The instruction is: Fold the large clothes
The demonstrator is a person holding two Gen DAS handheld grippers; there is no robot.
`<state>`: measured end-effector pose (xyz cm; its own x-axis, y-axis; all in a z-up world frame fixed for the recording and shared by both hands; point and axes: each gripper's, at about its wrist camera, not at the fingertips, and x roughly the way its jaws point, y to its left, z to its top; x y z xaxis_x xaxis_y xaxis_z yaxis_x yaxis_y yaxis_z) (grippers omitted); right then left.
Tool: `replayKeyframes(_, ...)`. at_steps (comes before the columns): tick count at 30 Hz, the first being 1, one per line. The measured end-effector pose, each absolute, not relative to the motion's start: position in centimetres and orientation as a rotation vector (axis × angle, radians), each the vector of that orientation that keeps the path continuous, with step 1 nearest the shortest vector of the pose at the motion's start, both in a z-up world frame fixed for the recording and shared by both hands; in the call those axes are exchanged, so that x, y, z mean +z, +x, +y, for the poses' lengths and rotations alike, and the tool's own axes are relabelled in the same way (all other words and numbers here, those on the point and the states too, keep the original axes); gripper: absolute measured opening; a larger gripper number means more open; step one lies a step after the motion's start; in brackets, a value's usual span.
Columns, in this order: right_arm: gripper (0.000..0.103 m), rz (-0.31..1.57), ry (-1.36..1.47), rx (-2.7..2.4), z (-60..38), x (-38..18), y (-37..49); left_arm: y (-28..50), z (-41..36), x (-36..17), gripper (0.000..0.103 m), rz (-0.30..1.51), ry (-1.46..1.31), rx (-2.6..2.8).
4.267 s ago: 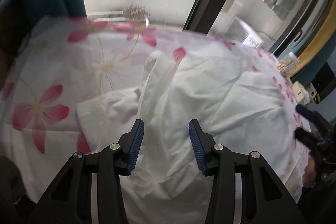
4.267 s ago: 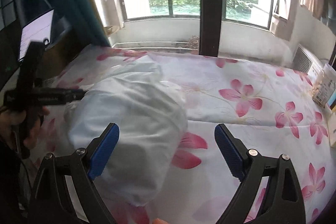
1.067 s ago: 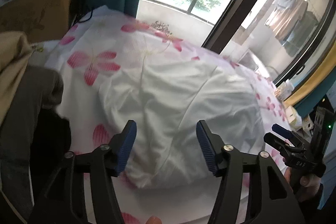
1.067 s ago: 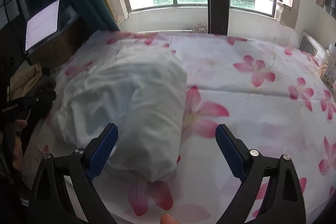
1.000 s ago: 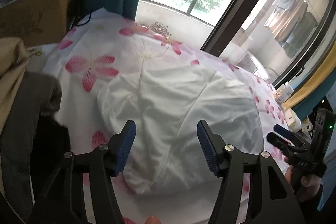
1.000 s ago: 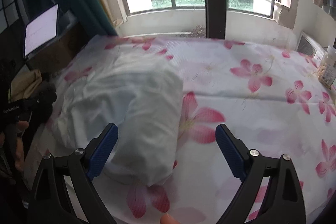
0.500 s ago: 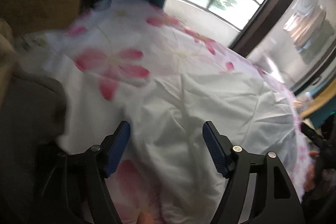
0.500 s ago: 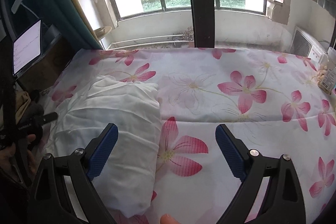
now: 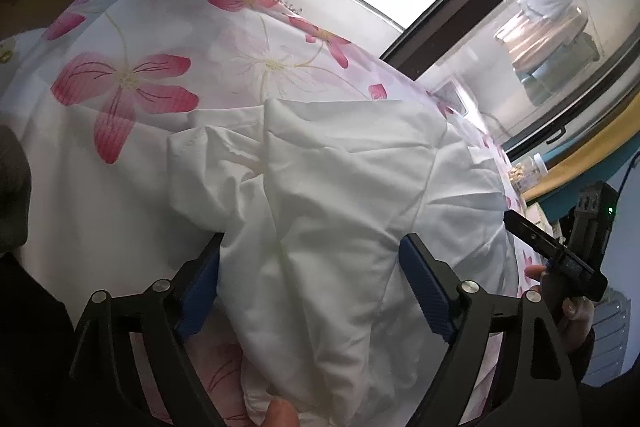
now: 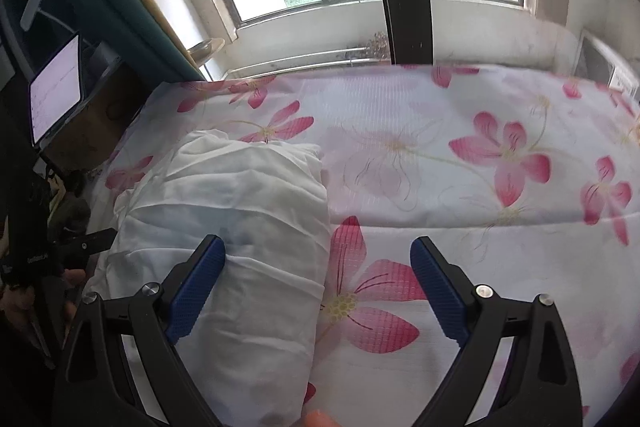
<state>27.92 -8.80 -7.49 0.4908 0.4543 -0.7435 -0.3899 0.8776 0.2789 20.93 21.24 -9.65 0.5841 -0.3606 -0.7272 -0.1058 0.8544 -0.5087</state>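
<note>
Here, folded white garment (image 10: 224, 227) on floral sheet (image 10: 460, 131), left gripper (image 9: 310, 291) opening.

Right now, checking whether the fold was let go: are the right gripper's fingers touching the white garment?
Cannot tell. In the right wrist view the right gripper stands open, one finger overlapping the white garment; no gap or contact shows.

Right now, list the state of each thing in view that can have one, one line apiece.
White garment: folded into a bundle, lying on the floral sheet, wrinkled.
Left gripper: jaws opening, garment between them, not gripped.
Right gripper: open, holding nothing.
Tablet: screen lit.
</note>
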Motion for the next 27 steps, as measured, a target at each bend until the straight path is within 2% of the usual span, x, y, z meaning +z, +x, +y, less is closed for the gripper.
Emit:
replayKeyframes(12,0.093,0.983,0.2,0.629,-7.5,-11.1,29.5,22.9,19.5,-10.1,0.089,0.972,-0.536,-0.269)
replayKeyframes(19,0.093,0.952,0.137,0.633,-6.2,-11.1,29.2,23.3,18.4,-9.9,0.091,0.999,-0.474,-0.247)
replayKeyframes(22,0.088,0.949,0.141,0.646,-6.0,-11.1,29.1,23.6,18.2,-9.9,0.091,1.004,-0.455,-0.262)
replayKeyframes(24,0.08,0.949,0.149,0.666,-5.7,-11.2,29.1,23.6,17.8,-9.9,0.091,1.002,-0.435,-0.27)
replayKeyframes(27,0.077,0.946,0.145,0.674,-5.2,-11.2,28.8,23.9,16.8,-9.9,0.091,1.001,-0.396,-0.285)
